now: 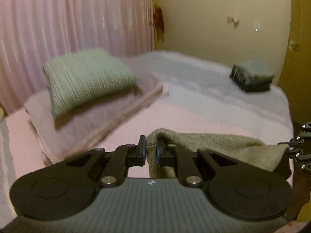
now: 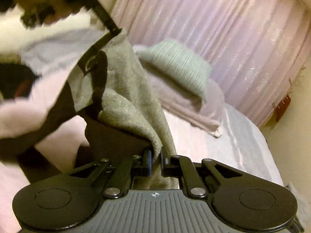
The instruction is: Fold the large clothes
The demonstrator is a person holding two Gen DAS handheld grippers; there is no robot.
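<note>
While both claws pinch the cloth, these lines hold:

Left claw: the left claw [image 1: 150, 150] is pressed together on a folded edge of the grey cloth [image 1: 213, 145]; fabric bunches between its pads and drapes down behind them.

Right claw: the right claw [image 2: 156, 160] pinches another edge of the same cloth [image 2: 124, 97], which runs from it up toward the other claw in the right wrist view.

Cloth: it hangs between the two claws above the near part of the bed [image 1: 175, 106], sagging along its top edge and with a loose fold in the middle.

Bed: a green folded piece [image 1: 87, 79] sits on a pink folded piece [image 1: 77, 124] toward the far left corner by the curtain [image 1: 77, 15]; a dark bundle [image 1: 252, 75] lies near the far right corner.

Step, as I judge it: lifting the cloth clear to spread it for a fold.

Doing it well: draw the claws apart until the top edge runs taut and level, let the loose fold drop out, then lay the cloth flat on the bare middle of the bed, well apart from the stack.

Risk: thick fabric may slip from a shallow pinch; blur hides how deep each grip sits.
</note>
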